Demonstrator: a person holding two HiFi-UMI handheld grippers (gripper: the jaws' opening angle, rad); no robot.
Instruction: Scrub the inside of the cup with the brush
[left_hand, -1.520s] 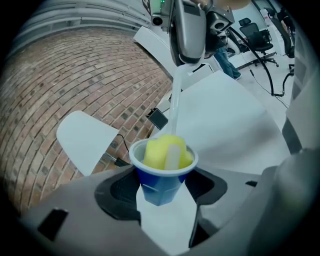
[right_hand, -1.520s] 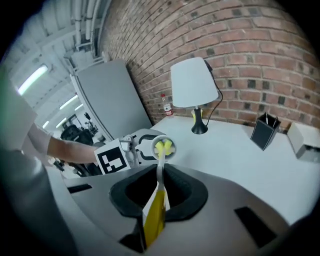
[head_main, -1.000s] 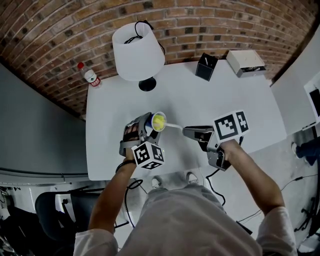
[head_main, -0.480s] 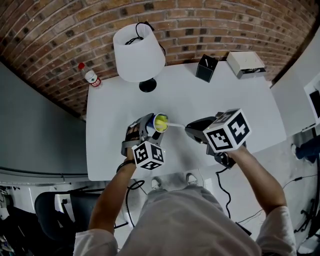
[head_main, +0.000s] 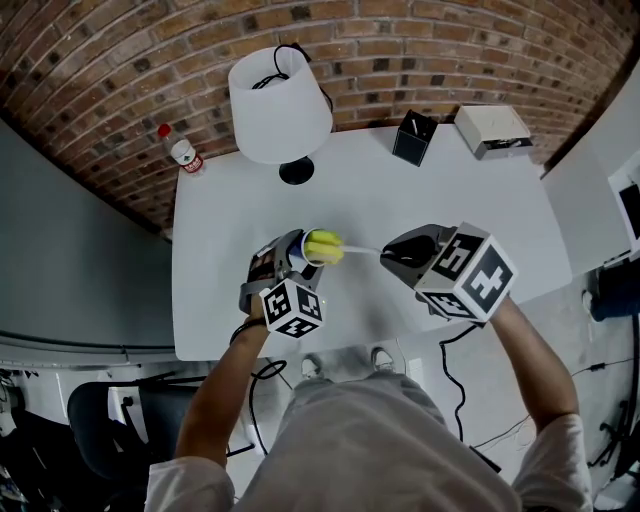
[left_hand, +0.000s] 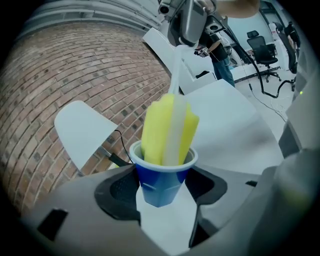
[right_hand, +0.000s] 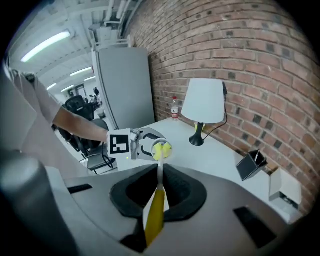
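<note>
Brick wall (head_main: 100, 80) behind, white table (head_main: 450, 200) below. My left gripper (head_main: 290, 258) grasps the blue cup (left_hand: 160, 182) squarely between its jaws; my right gripper (head_main: 400, 255) is clenched on the brush (right_hand: 154, 220) handle. Yellow foam head (left_hand: 165, 127) sits partly inside the rim, ahead of my right jaws. Recommend pushing deeper along the cup's axis, then twisting, without tightening the left hold

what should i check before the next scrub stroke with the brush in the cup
1. Grip on the small blue plastic cup by the left gripper: ok.
2. Yellow-handled sponge brush clamped in the right gripper: ok.
3. Sponge head deep in the cup: not ok, mostly above the rim.
4. White stem lined up with the cup mouth: ok.
5. Cup's inside clean: cannot tell, the sponge hides it.
</note>
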